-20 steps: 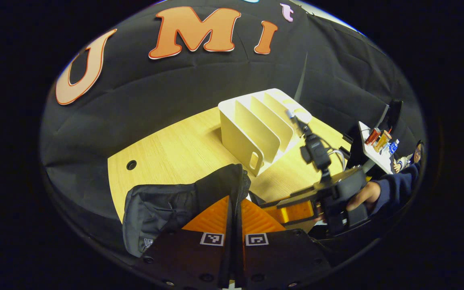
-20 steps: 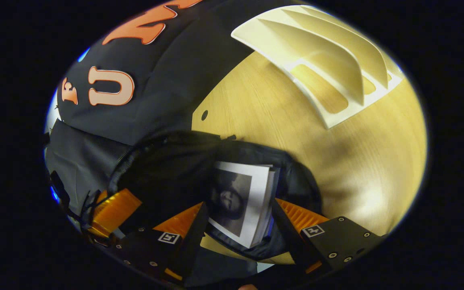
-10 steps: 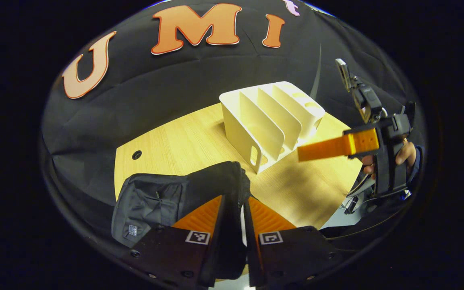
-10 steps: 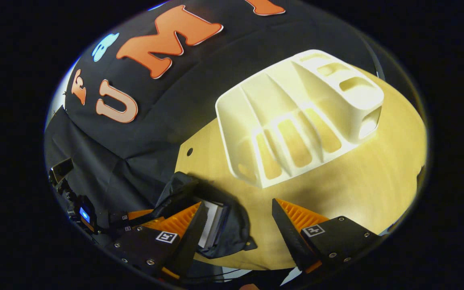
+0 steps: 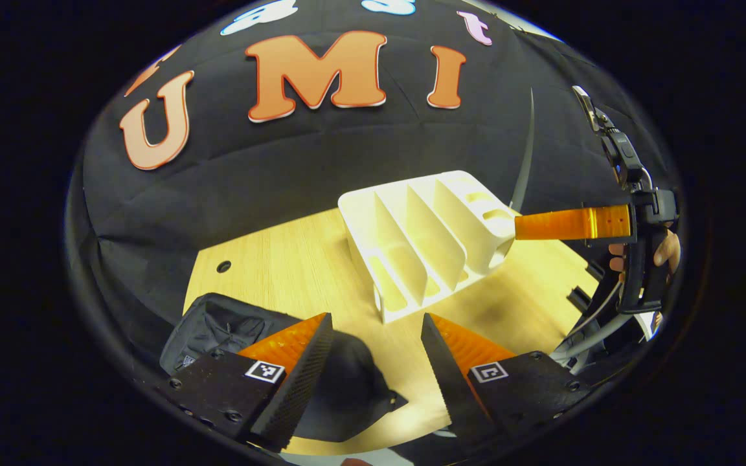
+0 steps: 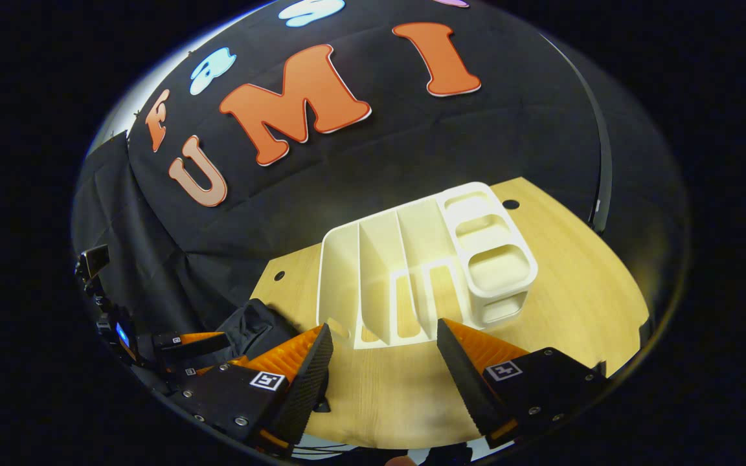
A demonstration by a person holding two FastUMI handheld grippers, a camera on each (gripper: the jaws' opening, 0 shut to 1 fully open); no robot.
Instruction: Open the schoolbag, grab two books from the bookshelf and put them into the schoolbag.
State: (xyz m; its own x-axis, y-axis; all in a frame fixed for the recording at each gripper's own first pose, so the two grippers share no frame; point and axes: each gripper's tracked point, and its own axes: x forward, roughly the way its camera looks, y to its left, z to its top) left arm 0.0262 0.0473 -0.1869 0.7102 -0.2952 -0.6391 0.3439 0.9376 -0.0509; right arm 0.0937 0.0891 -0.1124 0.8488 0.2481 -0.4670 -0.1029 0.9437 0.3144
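Left hand-held gripper (image 5: pixel 373 336) spread, schoolbag (image 5: pixel 230 330) below-left

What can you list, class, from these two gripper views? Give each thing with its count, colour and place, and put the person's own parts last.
Light wooden table: one, pale wood, under everything.
White plastic slotted bookshelf: one, white, standing mid-table, slots bare.
Black fabric schoolbag: one, black, lying at the table's near left edge.
Left hand-held gripper: one, open, hanging over the schoolbag's edge and the table.
Right hand-held gripper: one, open, in front of the bookshelf, holding nothing.
Person's hand: one, at the far right of the left gripper view, gripping the right hand-held gripper's handle.
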